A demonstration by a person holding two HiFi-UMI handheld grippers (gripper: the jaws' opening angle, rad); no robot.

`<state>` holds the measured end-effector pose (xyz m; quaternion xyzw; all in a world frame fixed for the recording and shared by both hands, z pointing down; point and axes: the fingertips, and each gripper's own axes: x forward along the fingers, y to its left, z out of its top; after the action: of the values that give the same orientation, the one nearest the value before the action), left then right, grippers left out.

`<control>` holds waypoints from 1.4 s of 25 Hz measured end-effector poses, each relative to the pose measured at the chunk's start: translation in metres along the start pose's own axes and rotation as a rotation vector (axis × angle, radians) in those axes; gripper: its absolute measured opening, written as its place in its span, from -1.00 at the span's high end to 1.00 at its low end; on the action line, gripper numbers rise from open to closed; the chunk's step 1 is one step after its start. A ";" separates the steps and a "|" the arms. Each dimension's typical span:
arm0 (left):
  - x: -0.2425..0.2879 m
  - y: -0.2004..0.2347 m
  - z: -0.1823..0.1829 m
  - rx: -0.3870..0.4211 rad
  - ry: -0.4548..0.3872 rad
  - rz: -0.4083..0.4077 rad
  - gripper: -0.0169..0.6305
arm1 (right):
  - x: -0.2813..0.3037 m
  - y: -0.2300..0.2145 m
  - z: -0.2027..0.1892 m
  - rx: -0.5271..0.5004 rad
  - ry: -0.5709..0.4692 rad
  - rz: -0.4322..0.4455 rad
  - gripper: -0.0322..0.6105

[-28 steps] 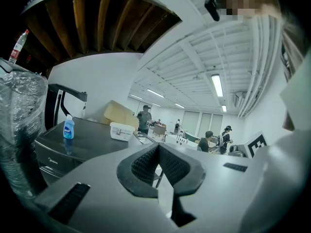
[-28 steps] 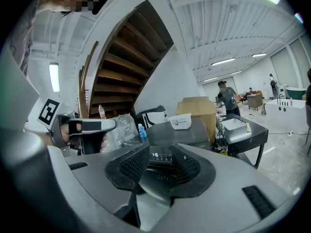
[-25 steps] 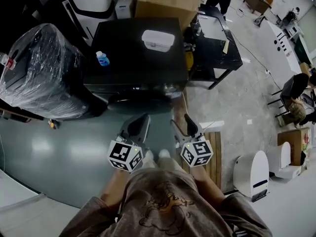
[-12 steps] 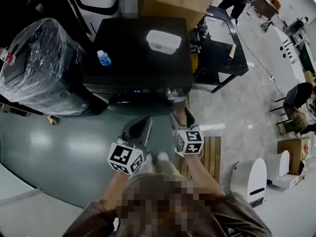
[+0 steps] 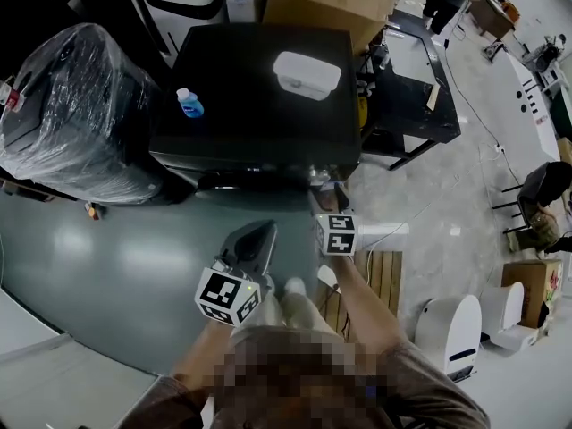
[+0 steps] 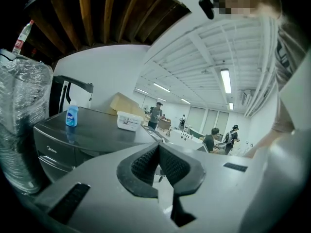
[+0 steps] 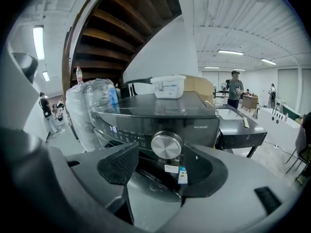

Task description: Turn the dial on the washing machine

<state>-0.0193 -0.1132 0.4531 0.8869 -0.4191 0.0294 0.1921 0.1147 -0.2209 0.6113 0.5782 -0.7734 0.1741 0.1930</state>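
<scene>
The dial (image 7: 166,145) sits on the washing machine's (image 5: 259,88) front panel, not yet touched; the right gripper (image 7: 163,165) has advanced toward it and spread its jaws, now released and empty, framing it for a grasp; the left gripper (image 6: 159,155) hangs back, clenched on nothing.

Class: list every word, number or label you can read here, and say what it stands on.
"Midea", faint, probably: front of the washing machine.
White print on the control panel: too small to read.
The lit display: blurred.
The stickers under the dial: unreadable.
Labels on the blue bottle and white box: unreadable.
</scene>
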 end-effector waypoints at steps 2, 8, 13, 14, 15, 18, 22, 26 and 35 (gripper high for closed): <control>0.001 0.002 -0.004 -0.004 0.008 0.002 0.97 | 0.010 -0.003 -0.004 -0.001 0.016 -0.007 0.10; 0.001 0.010 -0.012 -0.012 0.025 0.011 0.97 | 0.028 -0.007 -0.010 0.019 0.052 -0.043 0.10; 0.002 0.015 -0.016 -0.018 0.037 0.019 0.97 | 0.037 -0.009 -0.009 0.019 0.057 -0.073 0.11; 0.002 0.015 -0.016 -0.019 0.038 0.020 0.97 | 0.037 -0.010 -0.008 0.025 0.052 -0.074 0.12; 0.002 0.016 -0.016 -0.020 0.039 0.020 0.97 | 0.037 -0.010 -0.009 0.029 0.051 -0.074 0.12; 0.004 0.017 -0.016 -0.021 0.039 0.019 0.97 | 0.037 -0.010 -0.009 0.037 0.055 -0.067 0.12; 0.008 0.017 -0.017 -0.022 0.042 0.012 0.97 | 0.039 -0.011 -0.010 0.129 0.034 -0.032 0.13; 0.008 0.016 -0.020 -0.027 0.051 0.011 0.97 | 0.037 -0.013 -0.010 0.232 0.019 0.008 0.13; 0.007 0.015 -0.025 -0.031 0.061 0.009 0.97 | 0.037 -0.016 -0.013 0.418 -0.030 0.066 0.12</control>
<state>-0.0237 -0.1177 0.4825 0.8805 -0.4176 0.0507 0.2185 0.1218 -0.2498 0.6414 0.5827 -0.7415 0.3286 0.0516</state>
